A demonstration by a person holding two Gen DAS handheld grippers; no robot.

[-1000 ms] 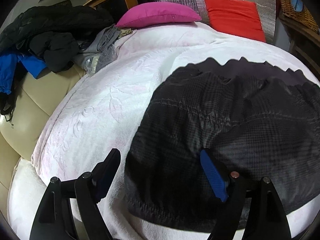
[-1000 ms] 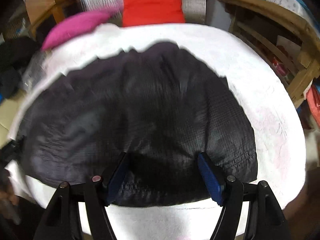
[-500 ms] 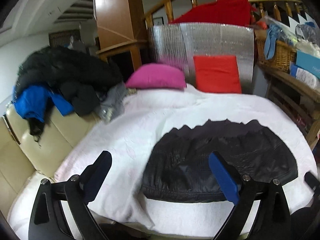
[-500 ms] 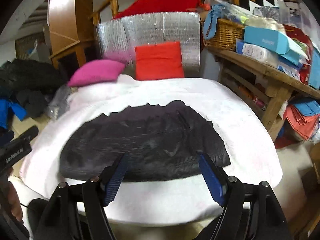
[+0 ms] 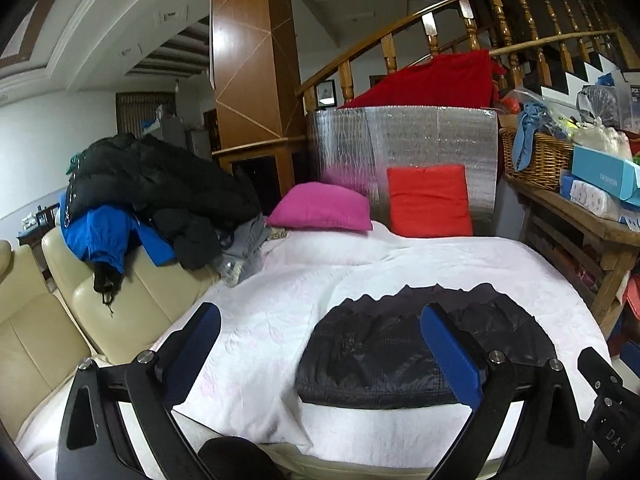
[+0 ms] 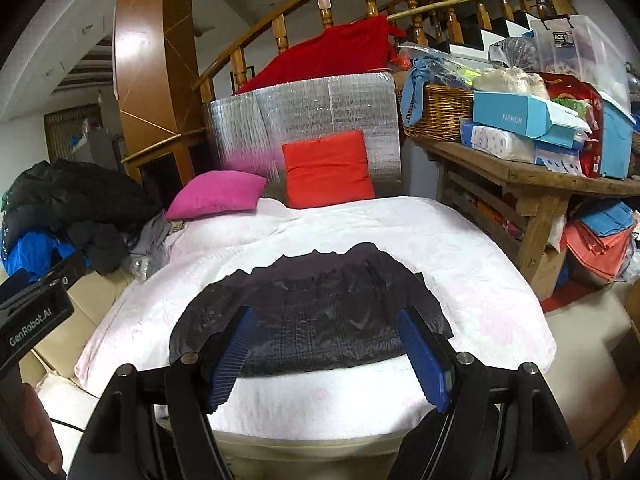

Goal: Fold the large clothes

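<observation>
While the folded black jacket [image 5: 420, 352] lay flat on the white cover [image 5: 280, 292], toward six o'clock of it, both grippers hung in the air apart from it. The left gripper [image 5: 320, 344] had just been opening and stood wide with nothing between its blue pads [image 5: 448, 356]; the right gripper [image 6: 326, 356] was likewise spread and held nothing. Pink pillow [image 6: 218, 194] and red pillow [image 6: 326, 168] sat at twelve o'clock of the jacket, a clothes pile [image 5: 152, 196] at ten.

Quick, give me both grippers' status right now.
Left gripper: open, jaws just widened, holding nothing.
Right gripper: open, holding nothing; black jacket lies on the bed.
</observation>
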